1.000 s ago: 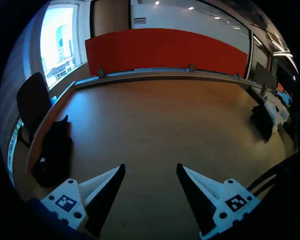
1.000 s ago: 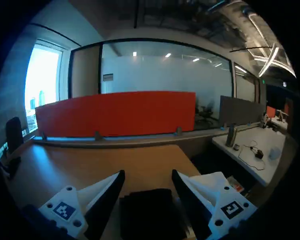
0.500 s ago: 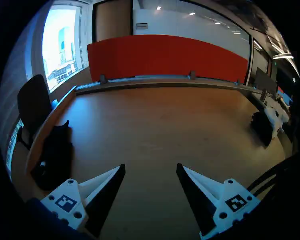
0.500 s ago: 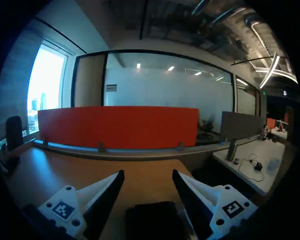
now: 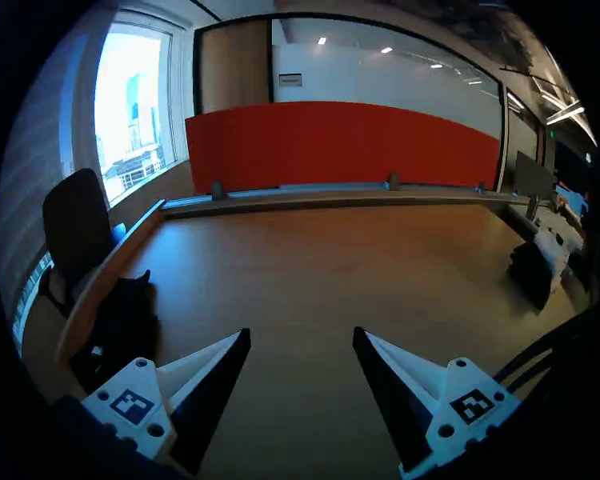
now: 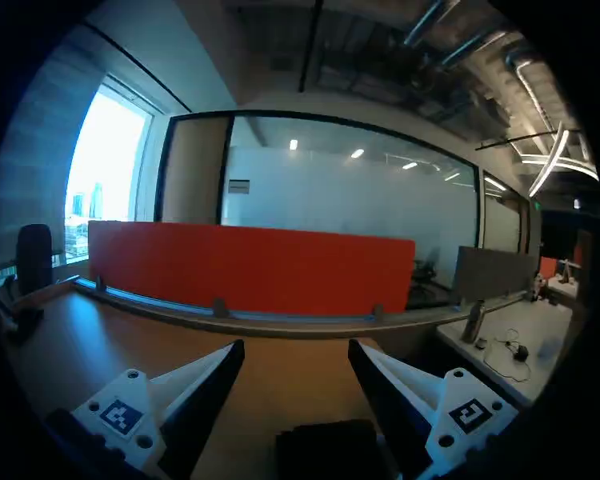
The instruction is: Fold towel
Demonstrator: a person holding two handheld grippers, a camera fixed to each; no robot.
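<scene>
Risen above the table (image 5: 324,256), left gripper (image 5: 300,336) and right gripper (image 6: 296,352) hang released, the dark towel (image 6: 328,448) on it seemingly folded.

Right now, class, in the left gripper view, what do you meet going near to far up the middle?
left tongs → wooden desk → grey rail along its far edge → red divider → glass wall
</scene>
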